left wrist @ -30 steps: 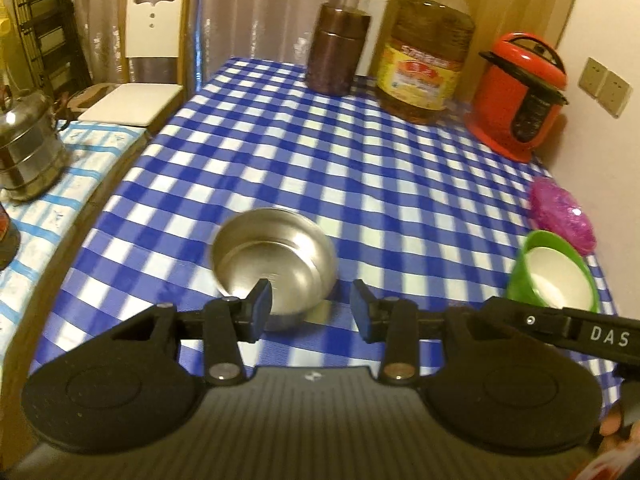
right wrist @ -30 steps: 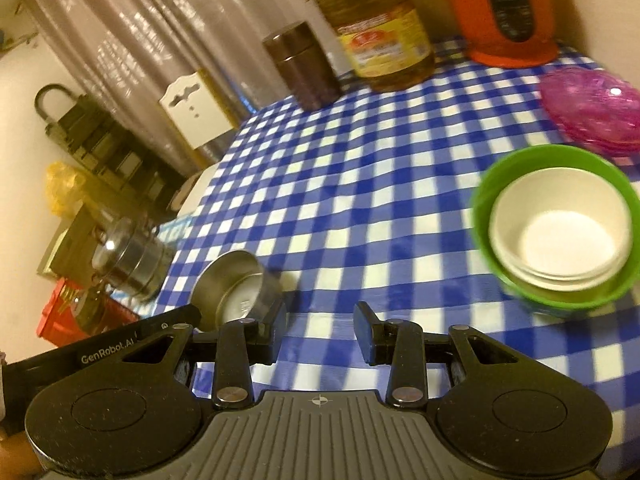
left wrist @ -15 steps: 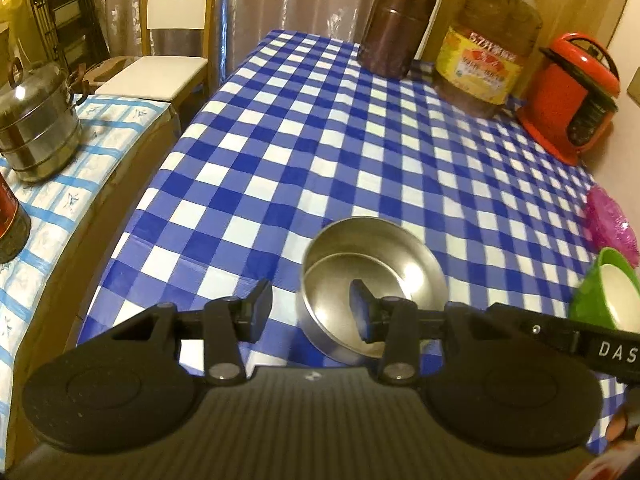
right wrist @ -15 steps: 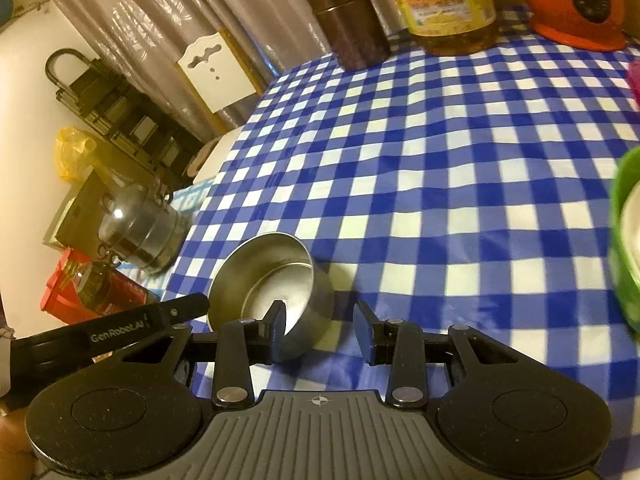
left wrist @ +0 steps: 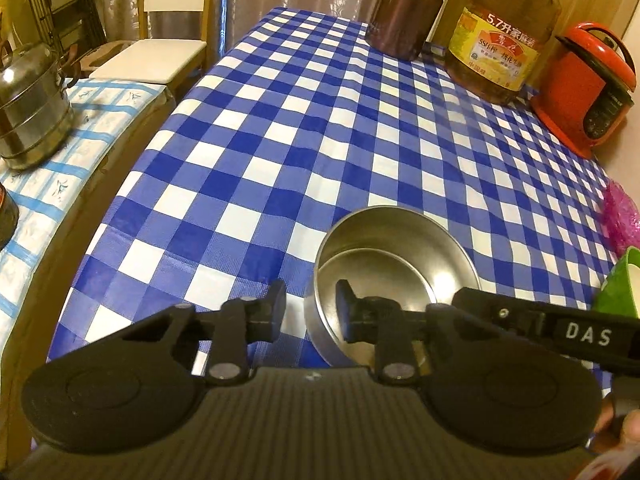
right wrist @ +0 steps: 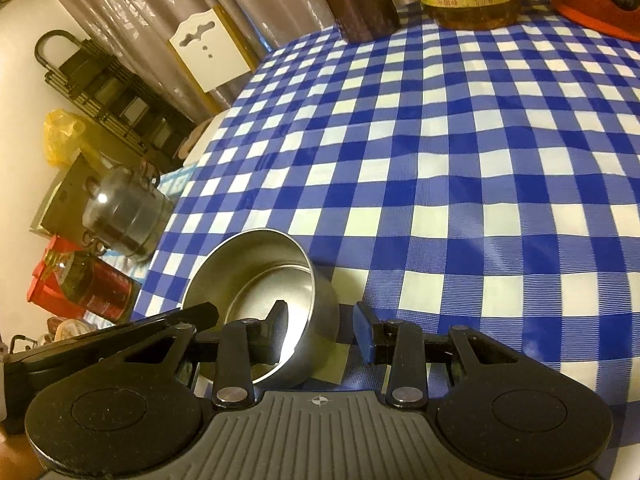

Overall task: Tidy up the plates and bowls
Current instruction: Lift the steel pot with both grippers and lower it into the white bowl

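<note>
A steel bowl [left wrist: 394, 264] sits on the blue checked tablecloth [left wrist: 320, 128] near the front edge. My left gripper [left wrist: 310, 310] is open, its jaws straddling the bowl's left wall: one finger outside, one inside. The bowl also shows in the right wrist view [right wrist: 260, 288]. My right gripper [right wrist: 320, 330] is open and straddles the bowl's right wall. A green bowl with a white bowl inside [left wrist: 622, 284] stands at the right edge. A pink plate [left wrist: 622, 220] lies behind it.
At the table's back stand a brown canister [left wrist: 408, 12], a large oil bottle [left wrist: 504, 32] and a red rice cooker [left wrist: 588, 88]. A steel steamer pot [left wrist: 28, 116] sits on a side surface at left. A white chair [left wrist: 160, 48] stands beyond it.
Both grippers closed in on the steel bowl from opposite sides; each now has one finger inside the rim. The green bowl has slid out of the right wrist view.
</note>
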A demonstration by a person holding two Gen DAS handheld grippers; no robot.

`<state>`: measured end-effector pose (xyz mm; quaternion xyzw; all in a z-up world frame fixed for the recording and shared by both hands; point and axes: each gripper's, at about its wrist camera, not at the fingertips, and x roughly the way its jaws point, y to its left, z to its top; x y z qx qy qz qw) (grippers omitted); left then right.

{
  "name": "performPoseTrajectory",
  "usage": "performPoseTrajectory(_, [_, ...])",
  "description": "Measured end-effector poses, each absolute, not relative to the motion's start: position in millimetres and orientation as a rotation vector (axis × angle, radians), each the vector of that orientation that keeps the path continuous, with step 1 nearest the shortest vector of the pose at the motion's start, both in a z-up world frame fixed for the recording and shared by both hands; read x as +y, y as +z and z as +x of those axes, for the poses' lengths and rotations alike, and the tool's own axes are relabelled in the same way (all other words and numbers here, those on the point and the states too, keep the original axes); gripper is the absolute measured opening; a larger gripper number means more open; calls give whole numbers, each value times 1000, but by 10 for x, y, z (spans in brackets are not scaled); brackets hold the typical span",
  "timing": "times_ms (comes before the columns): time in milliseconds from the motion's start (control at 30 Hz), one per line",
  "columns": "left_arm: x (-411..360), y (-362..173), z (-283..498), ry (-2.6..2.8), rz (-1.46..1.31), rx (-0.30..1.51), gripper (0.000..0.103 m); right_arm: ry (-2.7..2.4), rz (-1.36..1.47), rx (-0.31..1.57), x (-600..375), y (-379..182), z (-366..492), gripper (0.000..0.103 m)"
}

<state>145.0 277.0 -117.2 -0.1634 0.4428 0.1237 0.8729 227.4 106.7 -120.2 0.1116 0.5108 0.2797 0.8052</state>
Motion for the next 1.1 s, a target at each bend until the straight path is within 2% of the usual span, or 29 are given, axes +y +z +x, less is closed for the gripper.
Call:
performPoseTrajectory(100, [2760,-1182,1467,259,-333,926,16,604,240,1101,1089,-1244,2292,37])
performPoseTrajectory(133, [2755,-1184,1478,259,-331,927,13,606,236,1103,1102,-1251,2292,33])
performPoseTrajectory(167, [2750,-1186,1486,260,-329,927,12,610,236,1106,1115,-1256,2290,25])
performPoseTrajectory(200, [2750,-1190,1489,261,-331,927,11,612,237,1107,1118,-1253,2287,22])
performPoseTrajectory(367, [2703,-1173,1497,262,-320,926,8,611,221,1101,1140,-1237,2279,15])
performPoseTrajectory(700, [2435,-1046,1441,224,-311,916,7,582,240,1085,868,-1150,2225,13])
performPoseTrajectory(1100, [1641,-779,1380,110,-248,881,7,483,292,1053,58,-876,1926,13])
